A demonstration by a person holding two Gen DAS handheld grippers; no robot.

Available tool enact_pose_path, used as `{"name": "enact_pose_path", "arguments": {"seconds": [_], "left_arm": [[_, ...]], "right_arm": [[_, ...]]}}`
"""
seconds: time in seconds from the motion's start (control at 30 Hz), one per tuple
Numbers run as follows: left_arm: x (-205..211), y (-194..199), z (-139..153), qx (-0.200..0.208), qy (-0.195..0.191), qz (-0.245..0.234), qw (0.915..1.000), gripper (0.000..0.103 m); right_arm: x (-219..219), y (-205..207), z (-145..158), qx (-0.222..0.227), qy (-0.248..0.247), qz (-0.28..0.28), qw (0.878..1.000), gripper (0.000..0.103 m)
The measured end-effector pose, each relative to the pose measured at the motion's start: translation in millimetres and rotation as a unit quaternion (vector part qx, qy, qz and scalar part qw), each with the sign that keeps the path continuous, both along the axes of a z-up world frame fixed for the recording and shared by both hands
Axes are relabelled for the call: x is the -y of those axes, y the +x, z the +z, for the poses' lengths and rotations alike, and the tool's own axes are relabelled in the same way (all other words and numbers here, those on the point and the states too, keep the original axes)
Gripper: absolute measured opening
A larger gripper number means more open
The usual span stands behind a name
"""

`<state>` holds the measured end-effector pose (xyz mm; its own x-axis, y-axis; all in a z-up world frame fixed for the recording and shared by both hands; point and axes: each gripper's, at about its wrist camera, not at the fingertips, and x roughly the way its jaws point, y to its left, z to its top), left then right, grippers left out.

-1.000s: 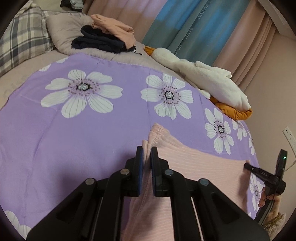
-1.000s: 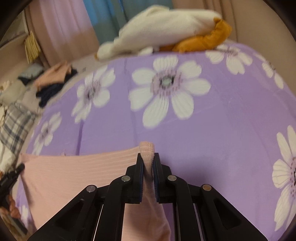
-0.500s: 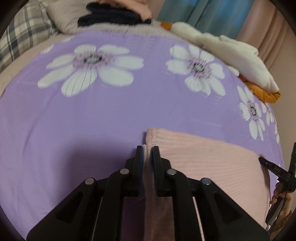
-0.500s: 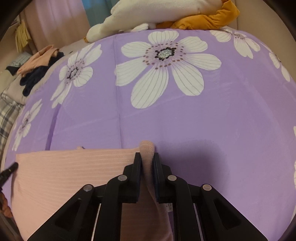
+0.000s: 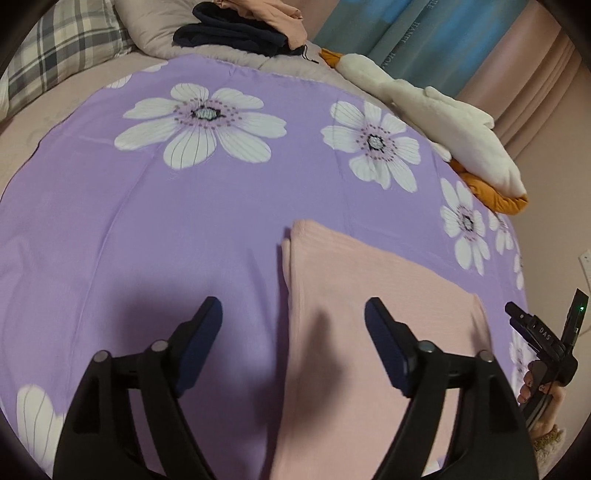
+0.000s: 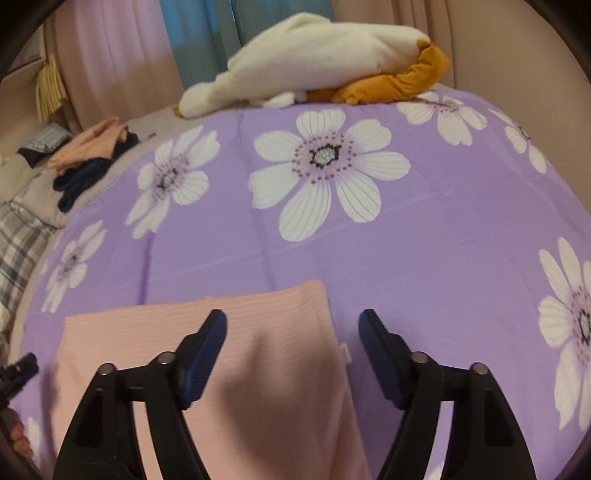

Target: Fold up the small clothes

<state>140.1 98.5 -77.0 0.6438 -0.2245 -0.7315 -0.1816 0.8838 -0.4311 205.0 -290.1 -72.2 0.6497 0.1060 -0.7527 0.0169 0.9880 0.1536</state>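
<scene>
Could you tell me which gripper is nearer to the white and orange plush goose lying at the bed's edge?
Right. The right gripper faces the plush goose across the purple sheet; the left gripper sits farther along the pink ribbed garment.

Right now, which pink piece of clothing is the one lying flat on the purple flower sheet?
The pink ribbed garment spread flat between the two hand-held grippers. The other pink garment sits crumpled atop dark clothes by the pillows, off the purple sheet.

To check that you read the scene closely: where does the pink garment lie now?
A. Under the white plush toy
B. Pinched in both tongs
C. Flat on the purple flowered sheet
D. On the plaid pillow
C: the pink garment lies flat on the purple flowered sheet, touched by neither tongs.
</scene>
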Motion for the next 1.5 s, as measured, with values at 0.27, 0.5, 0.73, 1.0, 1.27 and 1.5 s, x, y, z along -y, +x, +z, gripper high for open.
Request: {"name": "enact_pose_path", "arguments": {"seconds": [0.27, 0.5, 0.73, 1.0, 1.27, 1.5], "left_arm": [[9, -36, -34, -0.062, -0.046, -0.02, 0.9968, 0.083], [31, -56, -38, -0.051, -0.028, -0.045, 0.9973, 0.083], [29, -52, -46, -0.035, -0.048, -0.052, 0.9969, 0.082], [28, -35, -50, -0.021, -0.082, -0.06, 0.9946, 0.061], [38, -33, -49, -0.018, -0.078, -0.072, 0.9942, 0.024], [55, -65, -21, -0.018, -0.066, -0.087, 0.9939, 0.022]], "right_arm": [[10, -66, 9, -0.011, 0.064, -0.026, 0.998, 0.078], [37, -122, -31, -0.058, 0.152, -0.109, 0.981, 0.078], [49, -159, -60, -0.042, 0.239, -0.163, 0.956, 0.078], [24, -130, -68, -0.015, 0.277, -0.122, 0.953, 0.074], [16, -102, -73, -0.008, 0.256, -0.124, 0.959, 0.014], [14, -130, -32, 0.041, 0.231, -0.111, 0.966, 0.012]]}}
